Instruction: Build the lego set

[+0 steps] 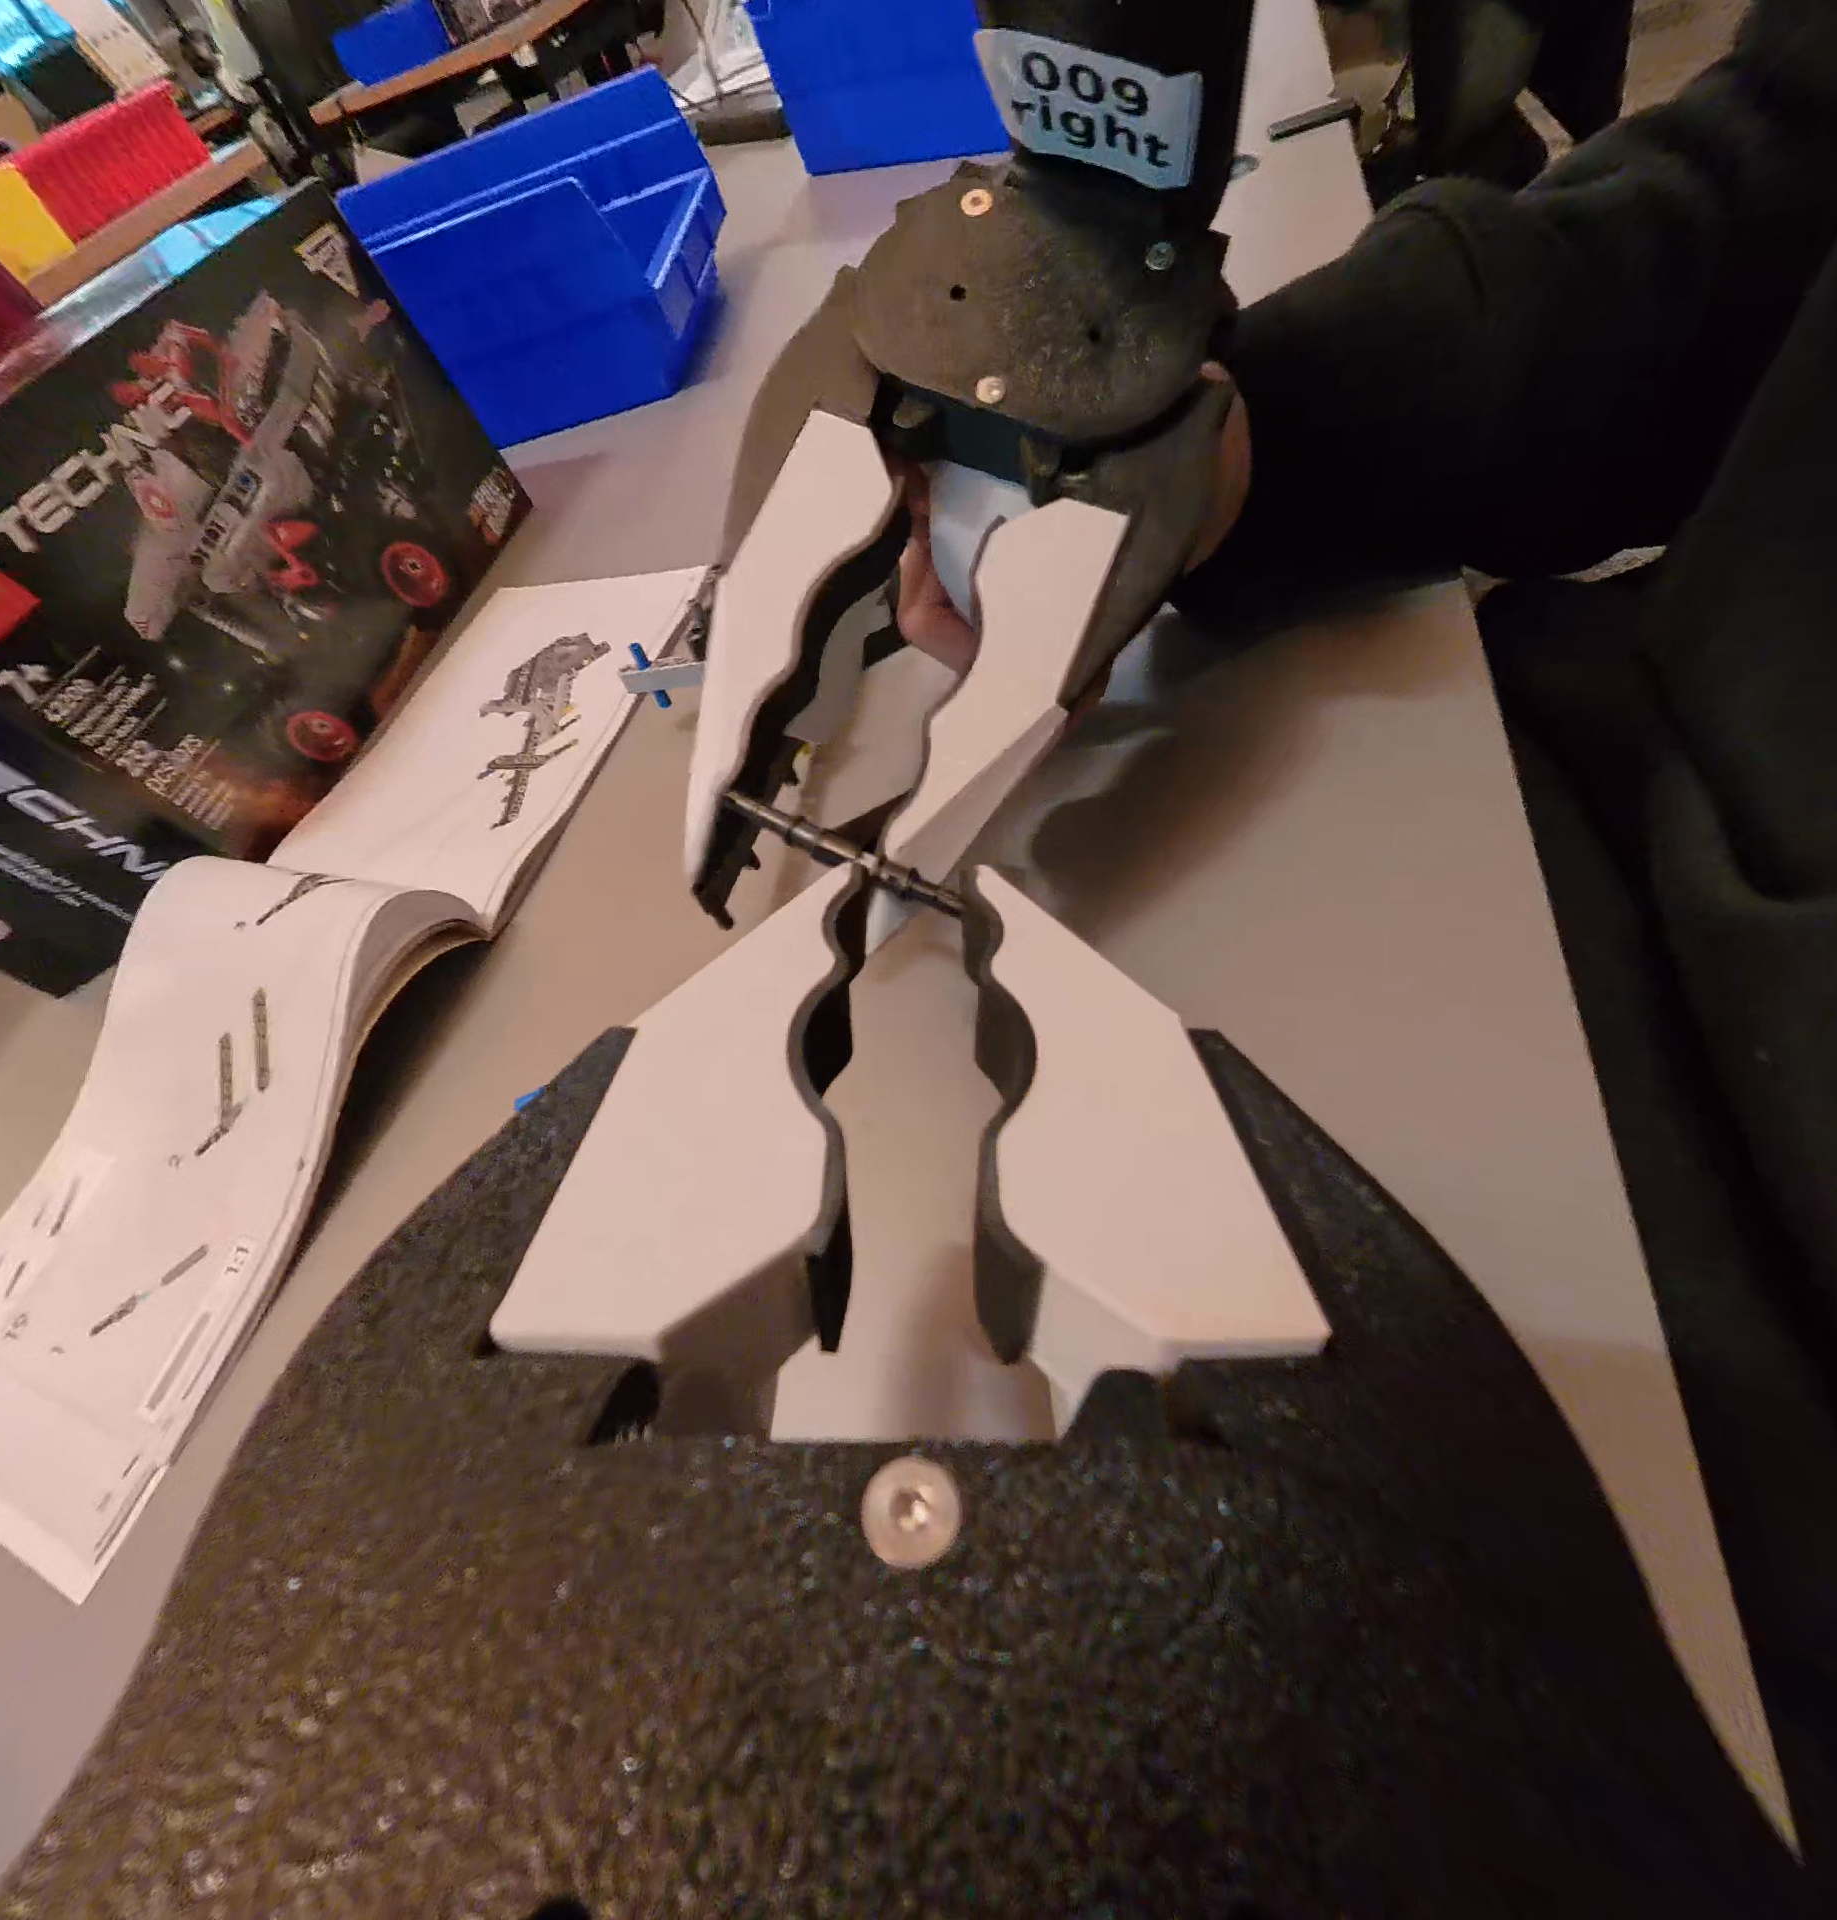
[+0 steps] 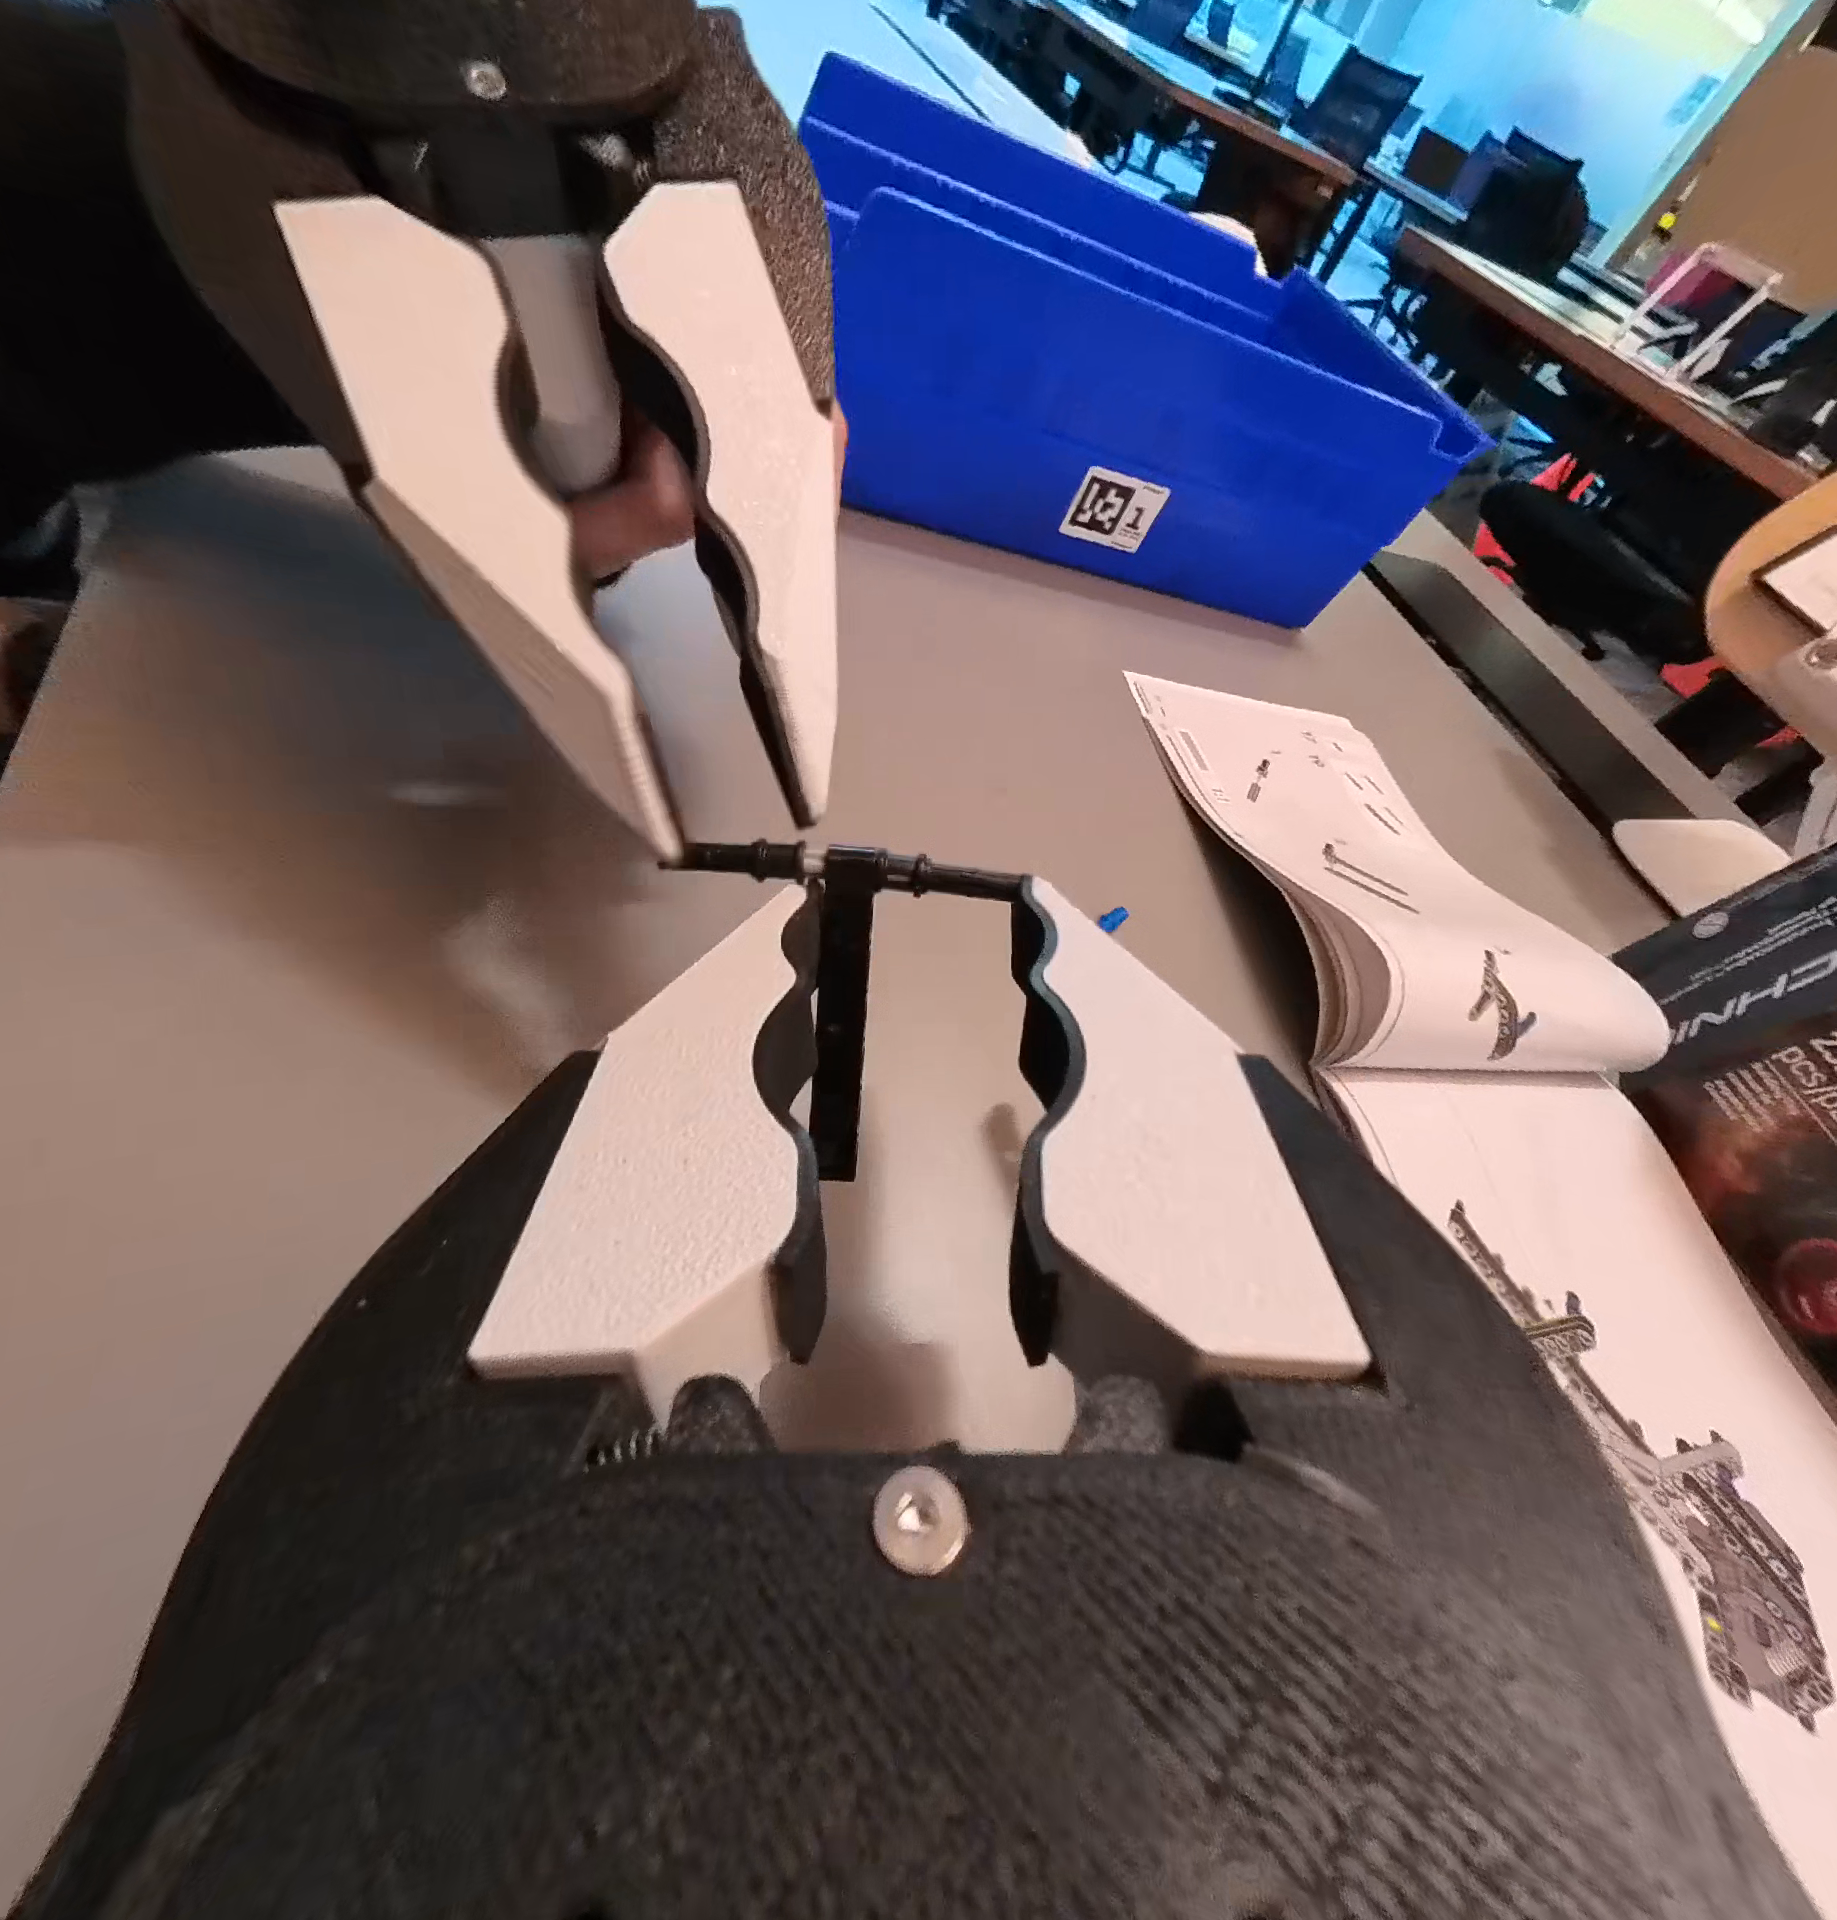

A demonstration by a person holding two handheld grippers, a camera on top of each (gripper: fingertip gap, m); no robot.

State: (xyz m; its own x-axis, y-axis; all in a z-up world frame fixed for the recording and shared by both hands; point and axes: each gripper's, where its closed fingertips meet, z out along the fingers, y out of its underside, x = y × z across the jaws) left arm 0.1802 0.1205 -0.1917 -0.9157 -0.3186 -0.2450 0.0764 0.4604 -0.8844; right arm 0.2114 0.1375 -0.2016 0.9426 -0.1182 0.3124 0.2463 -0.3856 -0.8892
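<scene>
A black lego beam (image 2: 839, 1039) lies flat against the inner face of my right gripper's (image 2: 914, 894) left finger. A thin black axle (image 2: 955, 875) runs through the beam's top hole and reaches the right fingertip, so the jaws are closed on the beam and axle together. My left gripper (image 2: 742, 836) comes in from above and is shut on the axle's free end. In the left wrist view my left gripper (image 1: 909, 894) pinches the axle (image 1: 836, 847) at its tips. The right gripper (image 1: 800, 831) faces it, with the beam (image 1: 732, 831) along one finger. Both are held above the grey table (image 1: 1257, 987).
An open instruction booklet (image 1: 270, 1039) lies on the table to the left, with the dark lego box (image 1: 218, 520) behind it. Blue bins (image 1: 540, 281) stand at the back. A small grey and blue assembly (image 1: 659, 681) and a loose blue pin (image 2: 1113, 918) lie on the table. Less than 4 cm separates the two grippers' tips.
</scene>
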